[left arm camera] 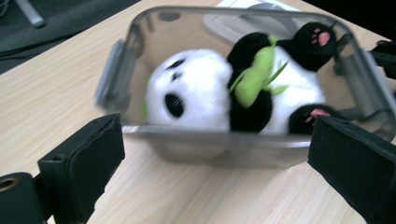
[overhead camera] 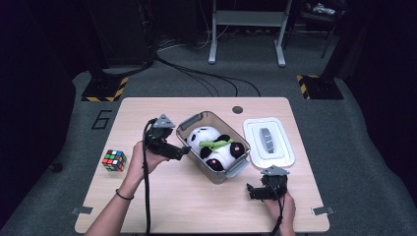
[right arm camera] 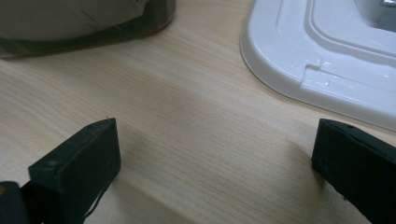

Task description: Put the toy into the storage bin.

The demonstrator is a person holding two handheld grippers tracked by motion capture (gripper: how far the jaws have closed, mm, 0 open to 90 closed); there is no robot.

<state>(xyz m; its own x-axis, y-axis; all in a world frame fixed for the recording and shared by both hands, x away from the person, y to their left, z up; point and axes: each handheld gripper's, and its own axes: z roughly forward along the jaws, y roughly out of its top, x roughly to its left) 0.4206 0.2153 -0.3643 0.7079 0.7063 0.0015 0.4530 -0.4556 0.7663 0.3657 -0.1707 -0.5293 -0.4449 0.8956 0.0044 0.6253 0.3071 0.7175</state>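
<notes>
1. A plush panda [overhead camera: 216, 147] lies on its back inside a clear plastic bin [overhead camera: 235, 169] at the middle of a pale wood-grain table [overhead camera: 196, 206], a green felt sprig across its chest.
2. The left gripper [overhead camera: 183, 152] sits just beside the bin's near wall, jaws spread wide and holding nothing.
3. The right gripper [overhead camera: 252, 191] rests low on the table near the white lid [overhead camera: 269, 142], its jaws likewise apart and empty.
4. Likely risk: a push on the thin, slick wall could slide or tip the light bin rather than grip it.
5. The soft, rounded toy may squash and slip between flat black pads; the glossy, rigid lid with its raised rim could skate away.
6. A Rubik's cube [overhead camera: 114, 160] stands well apart at the left edge.
</notes>
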